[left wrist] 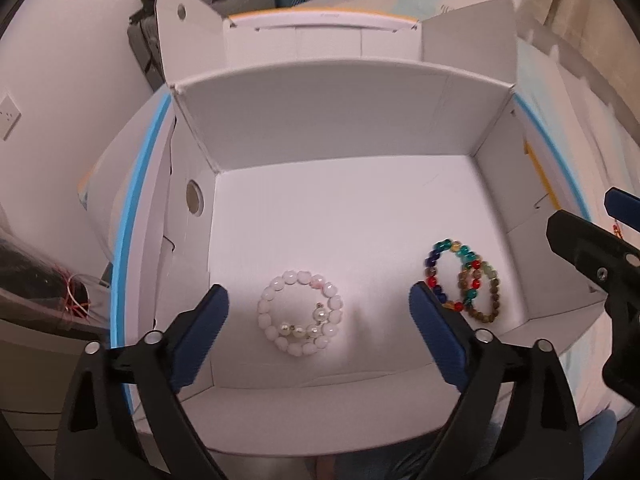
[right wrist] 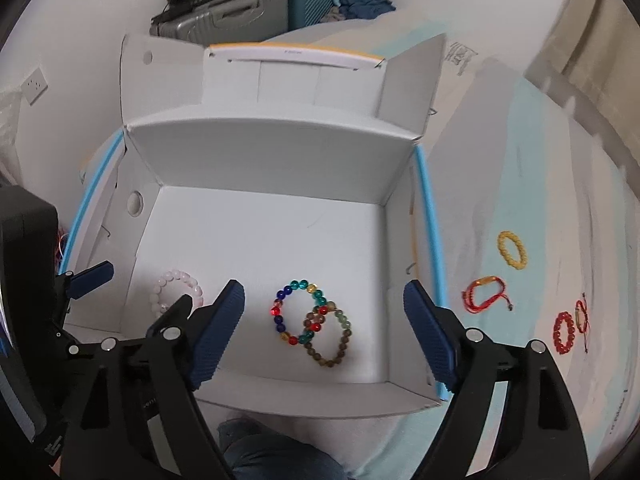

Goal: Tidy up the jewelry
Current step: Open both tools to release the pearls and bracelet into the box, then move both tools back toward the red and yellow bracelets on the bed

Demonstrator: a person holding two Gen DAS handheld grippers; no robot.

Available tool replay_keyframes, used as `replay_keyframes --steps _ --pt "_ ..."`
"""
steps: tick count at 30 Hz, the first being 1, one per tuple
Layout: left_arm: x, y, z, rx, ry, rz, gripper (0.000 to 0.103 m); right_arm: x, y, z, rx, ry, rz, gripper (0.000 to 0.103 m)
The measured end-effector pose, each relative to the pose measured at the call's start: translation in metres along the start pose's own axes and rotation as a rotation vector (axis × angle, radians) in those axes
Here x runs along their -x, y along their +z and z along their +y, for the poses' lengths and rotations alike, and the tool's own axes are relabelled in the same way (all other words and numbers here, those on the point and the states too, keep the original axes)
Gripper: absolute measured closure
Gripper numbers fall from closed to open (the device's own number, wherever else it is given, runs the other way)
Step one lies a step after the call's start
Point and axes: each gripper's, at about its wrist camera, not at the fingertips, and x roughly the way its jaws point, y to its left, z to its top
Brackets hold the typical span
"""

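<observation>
From the left wrist, the left gripper [left wrist: 318, 312] is hovering over the near part of the open white box [left wrist: 320, 128], its jaws spread wide and holding nothing, with the pale pink bracelet [left wrist: 301, 312] lying on the box floor framed between the two blue pads. A pearl strand [left wrist: 300, 328] is lying across that bracelet's lower arc, so the two seem to be kept together as the light-coloured pieces. To the right on the same floor, the multicolour bracelet [left wrist: 452, 274] and the brown bracelet [left wrist: 480, 296] are overlapping each other, well apart from the pink one, which suggests sorting by look inside the box. The right gripper [left wrist: 592, 264] is showing at the right edge, beside the box wall. From the right wrist, the right gripper [right wrist: 324, 320] is hanging above the box's near right part, jaws released and empty, with the multicolour bracelet [right wrist: 300, 306] and brown bracelet [right wrist: 328, 334] between its fingers. The left gripper [right wrist: 92, 276] is showing at the left, near the pink bracelet [right wrist: 176, 290]. Outside the box, on the cloth [right wrist: 540, 200] to the right, a yellow bracelet [right wrist: 512, 250], a red cord bracelet [right wrist: 486, 294], a red bead bracelet [right wrist: 564, 332] and a second cord [right wrist: 582, 314] touching it are waiting, so the task looks partly done, and I judge those four are next to be brought in.
</observation>
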Motion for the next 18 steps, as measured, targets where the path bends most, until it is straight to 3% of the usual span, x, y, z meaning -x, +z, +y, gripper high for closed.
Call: replay_keyframes --steps 3,18 --pt "0.009 -0.004 -0.009 -0.004 -0.011 -0.014 0.006 0.011 -0.004 -0.007 -0.013 0.001 -0.021 0.018" --pt "0.057 -0.012 -0.081 -0.093 -0.094 -0.074 0.006 0.077 -0.037 -0.076 -0.119 -0.076 -0.091 0.013"
